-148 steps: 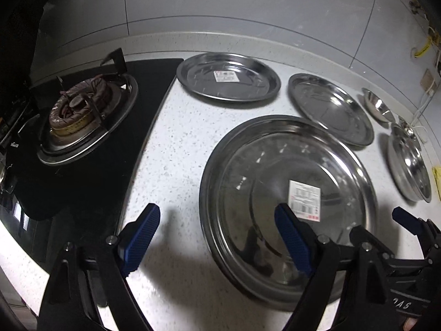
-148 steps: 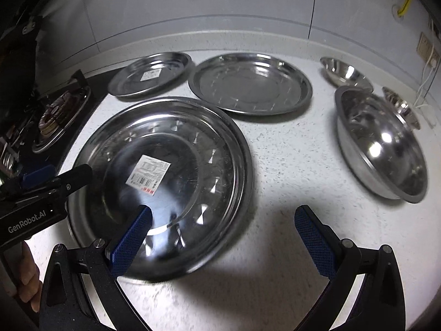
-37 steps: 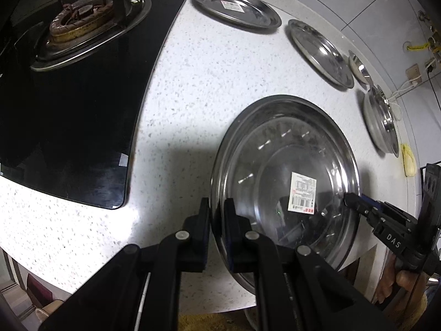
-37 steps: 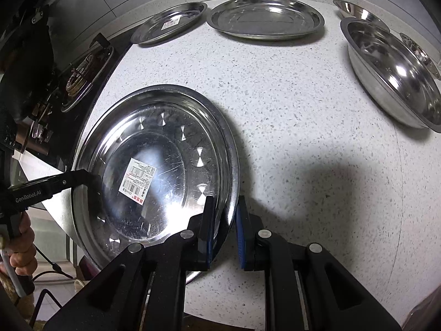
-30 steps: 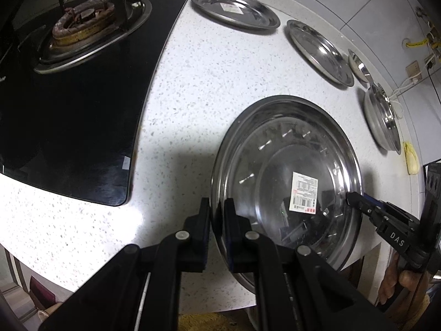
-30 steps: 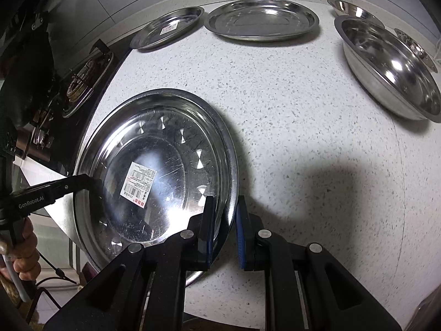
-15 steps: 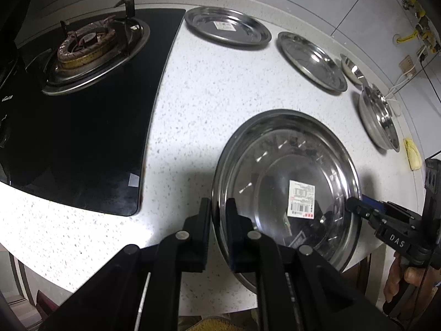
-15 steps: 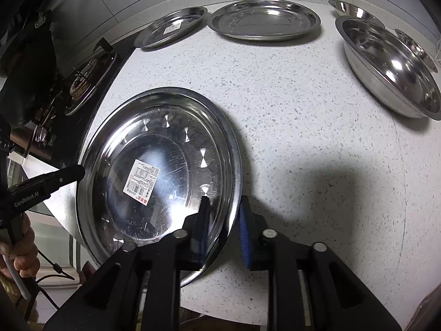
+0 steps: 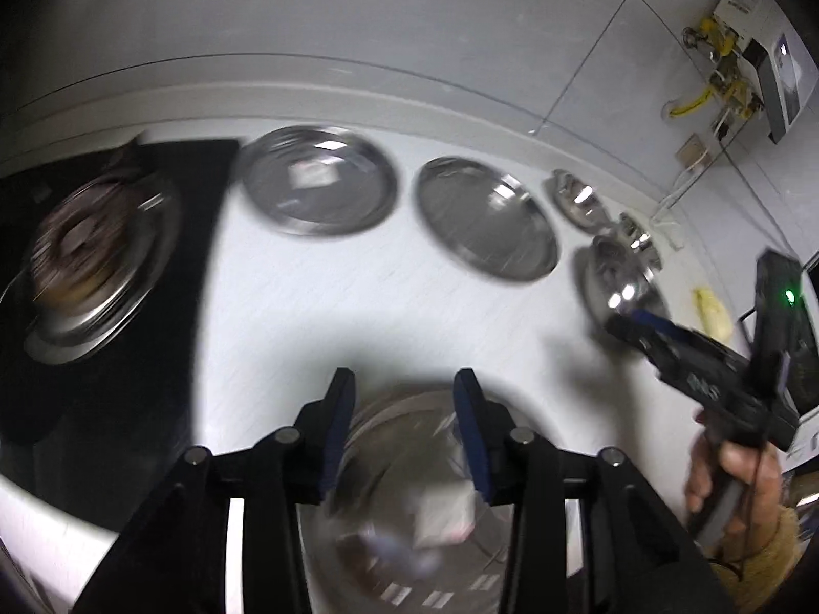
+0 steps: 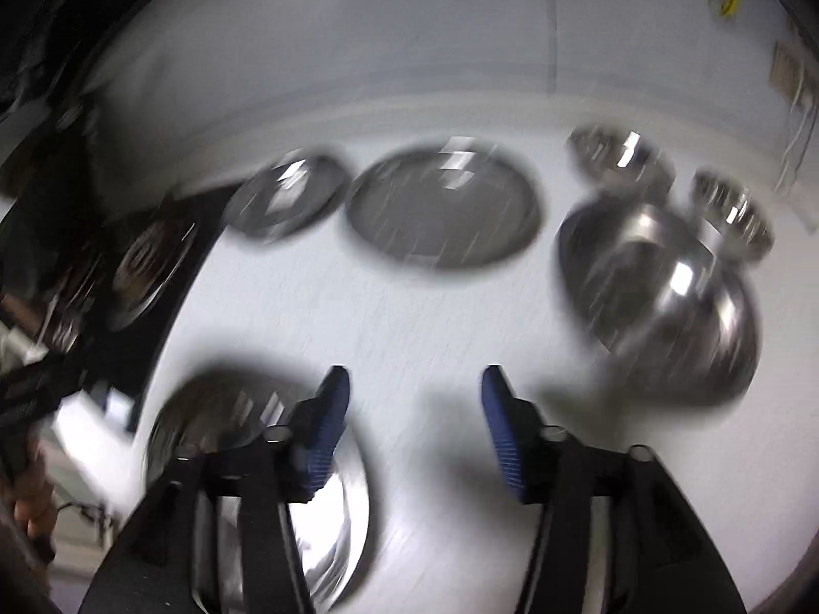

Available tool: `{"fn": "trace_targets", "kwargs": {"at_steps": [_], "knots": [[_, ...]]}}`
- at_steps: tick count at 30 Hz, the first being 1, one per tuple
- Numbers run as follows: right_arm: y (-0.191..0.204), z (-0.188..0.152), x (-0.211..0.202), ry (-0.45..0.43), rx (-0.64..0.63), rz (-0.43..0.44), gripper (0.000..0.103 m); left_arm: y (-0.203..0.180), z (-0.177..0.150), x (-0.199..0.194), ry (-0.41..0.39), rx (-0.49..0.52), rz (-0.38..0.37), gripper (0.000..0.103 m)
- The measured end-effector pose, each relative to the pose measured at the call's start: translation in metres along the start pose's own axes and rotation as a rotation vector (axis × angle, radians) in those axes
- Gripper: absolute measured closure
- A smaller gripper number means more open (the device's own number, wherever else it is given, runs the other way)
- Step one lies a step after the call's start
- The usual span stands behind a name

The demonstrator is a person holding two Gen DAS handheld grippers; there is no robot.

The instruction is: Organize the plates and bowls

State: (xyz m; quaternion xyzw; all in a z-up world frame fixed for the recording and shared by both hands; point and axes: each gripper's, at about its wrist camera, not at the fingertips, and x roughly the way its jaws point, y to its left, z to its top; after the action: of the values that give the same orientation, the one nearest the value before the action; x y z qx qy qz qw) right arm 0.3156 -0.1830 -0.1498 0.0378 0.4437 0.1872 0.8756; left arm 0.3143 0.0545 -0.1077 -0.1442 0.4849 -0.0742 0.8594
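The large steel plate (image 9: 409,465) with a white label lies near the counter's front edge, below my left gripper (image 9: 404,404). That gripper's jaws are opening and hold nothing; the plate shows behind them. In the right wrist view the same large plate (image 10: 225,409) lies at the lower left, and my right gripper (image 10: 414,399) is lifted off it, jaws opening over bare counter. Both views are blurred. Along the back lie a labelled plate (image 9: 317,179), a plain plate (image 9: 486,217), a big bowl (image 10: 660,302) and two small bowls (image 10: 614,151).
A black gas hob with a burner (image 9: 82,256) takes up the counter's left side. The other gripper, held by a hand (image 9: 727,465), shows at the right of the left wrist view. A yellow sponge (image 9: 711,312) lies at the far right. Cables and a socket hang on the wall.
Both grippers have let go of the large plate's rim, opened and risen away from it. The plate now lies low in both views.
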Motion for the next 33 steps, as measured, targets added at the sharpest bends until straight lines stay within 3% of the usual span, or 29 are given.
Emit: {"fn": "trace_targets", "kwargs": {"at_steps": [4,6,10,13,16,21,22,26,33], "knots": [[-0.022,0.069,0.04,0.007,0.023,-0.057,0.051,-0.023,0.06,0.059,0.04,-0.026,-0.032,0.064],[-0.03,0.096,0.07,0.055,0.022,-0.067,0.051,-0.028,0.082,0.092,0.06,-0.069,0.0,0.064],[-0.051,0.132,0.123,0.135,0.044,-0.158,0.051,-0.025,0.102,0.142,0.112,-0.139,0.027,0.064],[-0.067,0.136,0.142,0.175,0.075,-0.152,0.051,-0.019,0.107,0.167,0.145,-0.184,0.055,0.064],[-0.072,0.139,0.161,0.218,0.076,-0.146,0.051,-0.014,0.111,0.184,0.17,-0.209,0.03,0.064],[-0.076,0.14,0.177,0.249,0.069,-0.166,0.055,-0.014,0.116,0.193,0.153,-0.223,0.007,0.067],[-0.077,0.141,0.18,0.248,0.067,-0.17,0.059,-0.014,0.117,0.194,0.151,-0.223,0.003,0.067],[-0.083,0.143,0.186,0.255,0.053,-0.142,0.086,-0.016,0.118,0.195,0.155,-0.2,0.016,0.09],[-0.075,0.142,0.177,0.216,0.017,-0.174,0.089,-0.005,0.116,0.179,0.133,-0.208,-0.008,0.092]]}}
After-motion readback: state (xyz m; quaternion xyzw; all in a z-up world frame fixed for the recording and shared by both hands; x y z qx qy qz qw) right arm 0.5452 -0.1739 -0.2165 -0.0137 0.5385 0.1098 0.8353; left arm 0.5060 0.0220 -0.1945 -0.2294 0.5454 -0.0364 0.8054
